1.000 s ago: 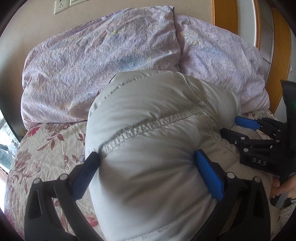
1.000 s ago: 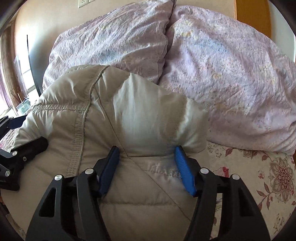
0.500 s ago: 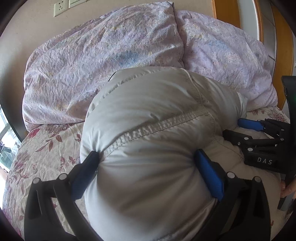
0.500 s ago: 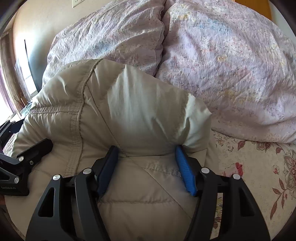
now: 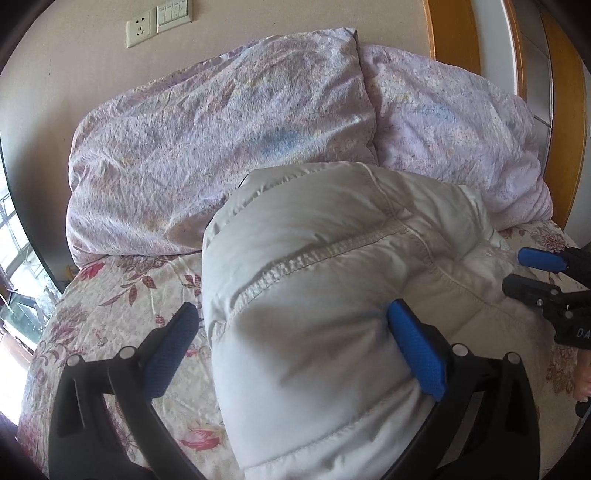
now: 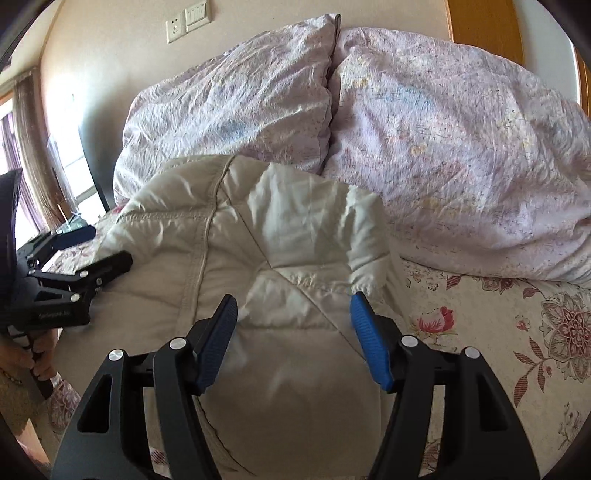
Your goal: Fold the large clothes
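Bed: a floral sheet [image 5: 110, 295] covers it and everything else lies on it. The left wrist view shows its left part, the right wrist view its right part.
Pillows: two crumpled lilac ones lean side by side on the wall, the left pillow [image 5: 221, 147] touching the right pillow [image 5: 443, 122]. The right one fills much more of the right wrist view.
Jacket: the pale padded jacket [image 5: 314, 277] is bunched on the sheet in front of the pillows, its far edge up against them. A stitched seam runs across the top.
Left gripper [image 5: 295, 343]: jaws apart with the jacket's bulk between them. The right pad presses the fabric; the left pad [image 5: 173, 343] stands just clear of it, over bare sheet. Only its own camera shows that gap.
Right gripper [image 6: 293, 332]: clamped on a thick fold of the jacket, both blue pads against the fabric. The left wrist view shows it from the side at the jacket's right end.
Hand [image 6: 33, 362]: grips the left gripper's handle, seen only from the right wrist.
Wall socket [image 5: 139, 32]: above the pillows, beside a switch plate [image 5: 173, 16].
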Tool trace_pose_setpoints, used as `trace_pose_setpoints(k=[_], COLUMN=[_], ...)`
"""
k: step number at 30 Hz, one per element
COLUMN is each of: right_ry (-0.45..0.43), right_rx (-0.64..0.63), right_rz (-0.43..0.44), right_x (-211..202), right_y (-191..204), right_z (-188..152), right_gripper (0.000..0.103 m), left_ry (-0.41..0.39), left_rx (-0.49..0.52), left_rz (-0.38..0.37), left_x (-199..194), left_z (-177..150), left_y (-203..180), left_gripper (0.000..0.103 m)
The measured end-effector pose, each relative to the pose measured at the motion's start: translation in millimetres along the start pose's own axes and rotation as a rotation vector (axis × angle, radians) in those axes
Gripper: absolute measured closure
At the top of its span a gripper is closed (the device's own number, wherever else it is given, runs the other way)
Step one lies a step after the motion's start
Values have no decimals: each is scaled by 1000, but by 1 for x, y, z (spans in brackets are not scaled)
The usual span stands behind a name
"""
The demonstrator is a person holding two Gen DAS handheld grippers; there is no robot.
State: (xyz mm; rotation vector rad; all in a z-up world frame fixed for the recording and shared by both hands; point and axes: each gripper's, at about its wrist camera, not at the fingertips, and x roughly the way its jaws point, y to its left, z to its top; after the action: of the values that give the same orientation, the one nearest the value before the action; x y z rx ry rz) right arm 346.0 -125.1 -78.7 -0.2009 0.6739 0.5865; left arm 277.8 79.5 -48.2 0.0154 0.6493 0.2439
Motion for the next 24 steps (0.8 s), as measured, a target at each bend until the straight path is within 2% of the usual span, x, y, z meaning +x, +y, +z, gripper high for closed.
trace_pose_setpoints(k=[6, 17, 19, 21, 24], right_ry=[62, 76, 71, 85, 111], right_rx=[37, 82, 106, 161, 255], right_rz=[24, 17, -12, -49, -70], right_x=[24, 36, 36, 35, 19], right_y=[-8, -11, -10, -13, -16], right_z=[-15, -25, -27, -26, -25], right_gripper=[34, 30, 27, 16, 13], left_ry=[35, 15, 11, 21, 32], left_rx=[-64, -29, -29, -24, -76], left_rz=[-58, -9, 0, -1, -34], left_x=[17, 31, 32, 30, 10], left_z=[-4, -9, -9, -7, -9], left_y=[2, -9, -9, -9, 1], left_gripper=[2, 2, 2, 2, 2])
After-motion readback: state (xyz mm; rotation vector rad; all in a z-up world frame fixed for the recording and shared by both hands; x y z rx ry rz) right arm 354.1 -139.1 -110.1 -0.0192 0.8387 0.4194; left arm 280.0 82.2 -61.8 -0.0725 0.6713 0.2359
